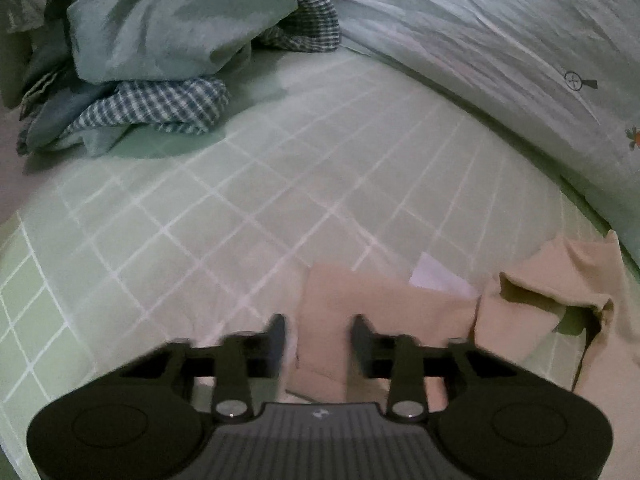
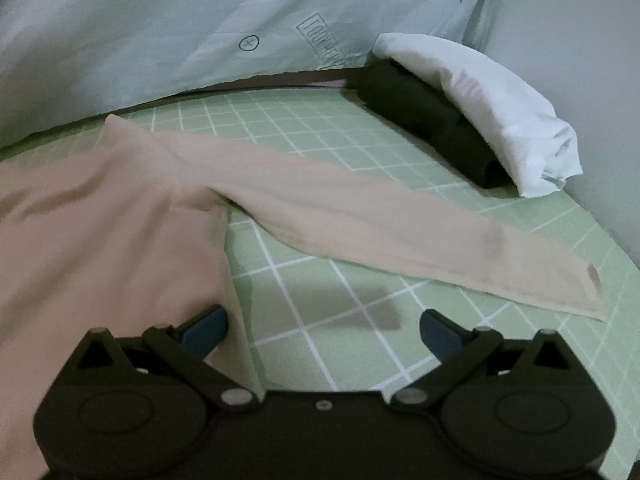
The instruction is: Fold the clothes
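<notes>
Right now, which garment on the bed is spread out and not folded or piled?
The beige long-sleeved top: its sleeve lies stretched across the green checked sheet. The black and white garments are folded and stacked, and the blue and checked clothes lie in a heap.

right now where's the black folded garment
In the right wrist view, the black folded garment lies on the green checked sheet at upper right, tucked under the white folded cloth, beyond the beige top's outstretched sleeve.

Left wrist view looks steeply down, close over the green checked sheet [image 1: 280, 184]; right wrist view likewise, tilted less; both share the beige garment [image 1: 372, 300] [image 2: 100, 220] and pale quilt [image 1: 500, 48] [image 2: 160, 40].
</notes>
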{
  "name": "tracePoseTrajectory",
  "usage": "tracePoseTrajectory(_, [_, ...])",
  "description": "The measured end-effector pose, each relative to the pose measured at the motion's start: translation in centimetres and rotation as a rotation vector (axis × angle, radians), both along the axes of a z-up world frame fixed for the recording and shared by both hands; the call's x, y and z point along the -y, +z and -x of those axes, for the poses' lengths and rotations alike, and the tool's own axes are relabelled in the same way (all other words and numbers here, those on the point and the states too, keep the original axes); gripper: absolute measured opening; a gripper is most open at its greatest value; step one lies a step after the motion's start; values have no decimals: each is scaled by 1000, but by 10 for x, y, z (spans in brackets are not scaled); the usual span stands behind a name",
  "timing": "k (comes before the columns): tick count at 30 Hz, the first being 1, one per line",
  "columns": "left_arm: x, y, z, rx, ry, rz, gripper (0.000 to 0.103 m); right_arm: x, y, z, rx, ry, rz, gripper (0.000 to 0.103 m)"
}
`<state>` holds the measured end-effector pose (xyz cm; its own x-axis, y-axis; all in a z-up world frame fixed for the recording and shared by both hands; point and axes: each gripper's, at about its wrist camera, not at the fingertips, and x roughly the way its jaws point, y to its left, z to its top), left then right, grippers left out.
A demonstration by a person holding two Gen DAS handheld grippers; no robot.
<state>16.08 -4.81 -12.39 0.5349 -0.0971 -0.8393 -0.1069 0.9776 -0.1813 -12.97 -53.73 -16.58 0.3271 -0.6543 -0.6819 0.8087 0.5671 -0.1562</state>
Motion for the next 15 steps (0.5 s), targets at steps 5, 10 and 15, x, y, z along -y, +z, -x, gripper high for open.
tracePoseTrajectory(5, [-7,7,-9,38,0,10,4,-2,0,-2,-13,-10,8,103])
tracePoseTrajectory(10, [-16,35,-17,150,18,-1,3,-2,0,-2,-10,-16,8,103])
tracePoseTrajectory(15, [-35,79,-25,308,88,-40,3,-4,0,-3,-10,-17,13,103])
